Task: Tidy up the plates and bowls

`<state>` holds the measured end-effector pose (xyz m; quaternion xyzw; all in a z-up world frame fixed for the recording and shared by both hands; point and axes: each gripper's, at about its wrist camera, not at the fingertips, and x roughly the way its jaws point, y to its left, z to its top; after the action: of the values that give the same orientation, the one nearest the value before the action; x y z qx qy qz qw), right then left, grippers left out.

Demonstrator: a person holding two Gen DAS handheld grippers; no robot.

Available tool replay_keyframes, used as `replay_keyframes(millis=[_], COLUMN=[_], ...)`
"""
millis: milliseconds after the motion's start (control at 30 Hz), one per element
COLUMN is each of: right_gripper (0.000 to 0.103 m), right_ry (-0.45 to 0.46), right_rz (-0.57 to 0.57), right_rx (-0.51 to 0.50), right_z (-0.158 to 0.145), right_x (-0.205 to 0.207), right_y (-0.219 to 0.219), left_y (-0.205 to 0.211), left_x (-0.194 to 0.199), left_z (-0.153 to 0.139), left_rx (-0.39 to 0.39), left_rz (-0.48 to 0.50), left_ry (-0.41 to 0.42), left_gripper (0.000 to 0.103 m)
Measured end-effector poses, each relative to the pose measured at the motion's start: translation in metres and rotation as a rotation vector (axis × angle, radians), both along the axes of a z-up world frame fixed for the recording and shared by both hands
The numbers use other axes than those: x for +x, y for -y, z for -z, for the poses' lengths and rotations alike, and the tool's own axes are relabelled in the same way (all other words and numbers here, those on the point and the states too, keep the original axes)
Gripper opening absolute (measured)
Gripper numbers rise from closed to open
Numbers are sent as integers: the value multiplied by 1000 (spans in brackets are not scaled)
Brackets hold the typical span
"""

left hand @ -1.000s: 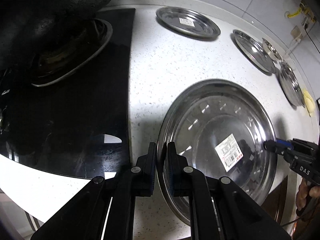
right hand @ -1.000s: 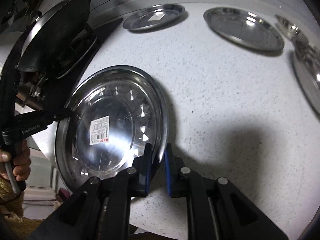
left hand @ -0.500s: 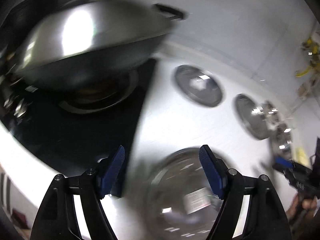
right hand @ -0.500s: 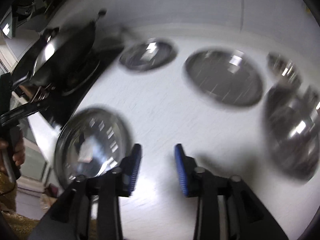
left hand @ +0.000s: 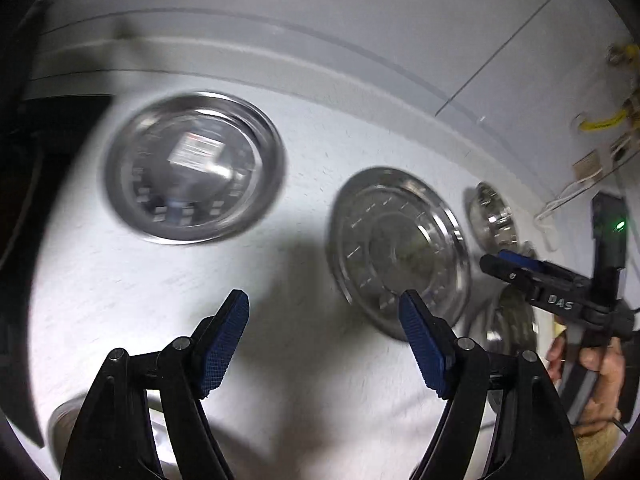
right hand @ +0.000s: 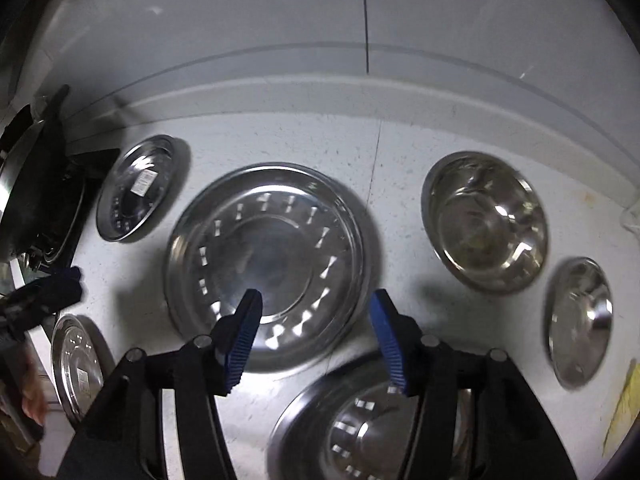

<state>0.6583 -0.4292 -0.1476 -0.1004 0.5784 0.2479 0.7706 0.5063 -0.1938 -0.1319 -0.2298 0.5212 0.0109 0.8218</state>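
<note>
**Stock on the tabletop: steel plates and bowls, both tongs empty**

We list what lies on the speckled white tabletop (right hand: 400, 152). Nearest the back edge, beside the dark hob (right hand: 44, 208) at the left end, we have a labelled plate (left hand: 196, 168). Toward the middle rests a large plate (right hand: 266, 264) with a ring of stamped marks. Further along the back edge sits a deep bowl (right hand: 486, 222), and toward the right end a small bowl (right hand: 580, 320). Near the front edge lie a second marked plate (right hand: 360, 428), partly under our right tool, and a labelled plate at the front left corner (right hand: 76, 360).

Tongs: our left tongs (left hand: 324, 344) stand wide with only bare tabletop between the blue pads. Our right tongs (right hand: 316, 336) stand moderately wide, having just been opening further, with nothing between them; they hang over the near rim of the large plate.

Handling note, as we judge it: the next pick looks like the large plate. We would bring one pad under its raised rim and one over it, close firmly, since thin polished steel slips, and use both tools on opposite rims for so wide a piece. Like pieces should be stacked with like, lowered flat.
</note>
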Motion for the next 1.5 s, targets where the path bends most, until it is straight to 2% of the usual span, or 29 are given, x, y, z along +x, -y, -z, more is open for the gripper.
replay_keyframes(millis=[133, 300, 467, 533, 567, 600, 667, 700, 767, 867, 1067, 1233, 1333, 1400, 1500], right_gripper=[55, 55, 54, 53, 43, 38, 30, 27, 14, 13, 12, 12, 12, 12, 12], right_ry=[-67, -115, -133, -130, -122, -116, -76, -62, -53, -13, 83, 137, 114, 76, -15], right_rz=[2, -2, 0, 8, 12, 10, 3, 0, -10, -34, -79, -173, -225, -256, -269], right_rx=[-5, -7, 14, 27, 29, 24, -17, -30, -41, -36, 54, 143, 176, 179, 179], right_z=[24, 45, 54, 55, 55, 54, 54, 53, 52, 43, -21, -73, -78, -70, -46], right_x=[19, 29, 32, 31, 31, 30, 28, 27, 25, 15, -30, -107, -154, -187, -225], right_y=[-2, -6, -5, -3, -3, -2, -3, -2, -3, -10, -32, -58, -74, -87, -101], left_y=[19, 30, 36, 37, 37, 38, 37, 35, 28, 21, -9, -54, -80, -101, -115], left_x=[33, 51, 61, 65, 66, 68, 70, 70, 67, 57, 7, -65, -111, -145, -184], left_z=[26, 46, 53, 55, 53, 54, 55, 55, 54, 40, -18, -59, -66, -63, -42], left_rx=[46, 47, 45, 48, 57, 63, 87, 78, 82, 87, 108, 115, 121, 136, 150], left_rz=[-6, -20, -7, -8, -8, -2, -19, -23, -30, -45, -39, -25, -15, -4, 8], left_ry=[-58, -92, -85, -80, -84, -99, -114, -114, -144, -97, 10, 46, 36, 11, -50], left_gripper=[72, 72, 70, 55, 33, 16, 6, 6, 5, 5, 5, 6, 6, 6, 6])
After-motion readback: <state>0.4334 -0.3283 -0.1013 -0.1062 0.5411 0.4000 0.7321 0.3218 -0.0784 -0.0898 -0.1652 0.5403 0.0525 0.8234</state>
